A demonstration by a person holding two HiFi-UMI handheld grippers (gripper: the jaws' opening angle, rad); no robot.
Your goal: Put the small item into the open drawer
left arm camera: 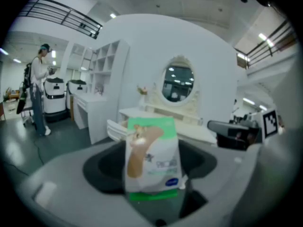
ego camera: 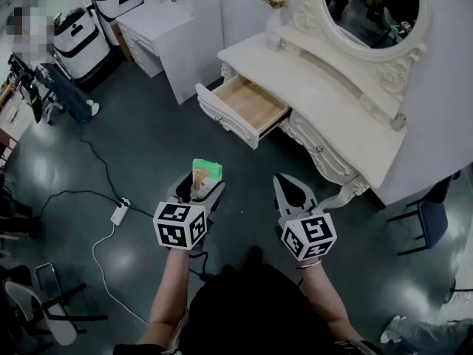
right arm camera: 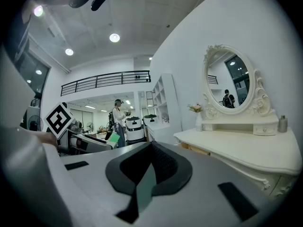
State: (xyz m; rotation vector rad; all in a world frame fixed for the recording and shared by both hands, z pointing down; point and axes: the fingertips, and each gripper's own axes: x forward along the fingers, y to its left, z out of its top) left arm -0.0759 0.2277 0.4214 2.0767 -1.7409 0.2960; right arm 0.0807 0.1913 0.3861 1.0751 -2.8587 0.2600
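While the left gripper [ego camera: 203, 189] is clamped on the small green-and-white packet [ego camera: 205, 170], it has hold only of the packet's lower part, and the rest stands up free above the jaws. That looks to me like the weak point: a thin, slick pouch pinched low could tip or slide out on a quick swing. The open drawer [ego camera: 250, 102] is well away, farther off and to the right, jutting from the left end of the white dressing table [ego camera: 325, 102]. Anything let go early would land on the dark floor. A low approach could also knock the packet against the drawer's front panel and twist it loose. The right gripper [ego camera: 290, 191] hangs empty with its jaws closed together, just right of the left one, so it could bump it if both go forward. The power strip [ego camera: 120, 211] and its cable lie to the left, off the likely path.
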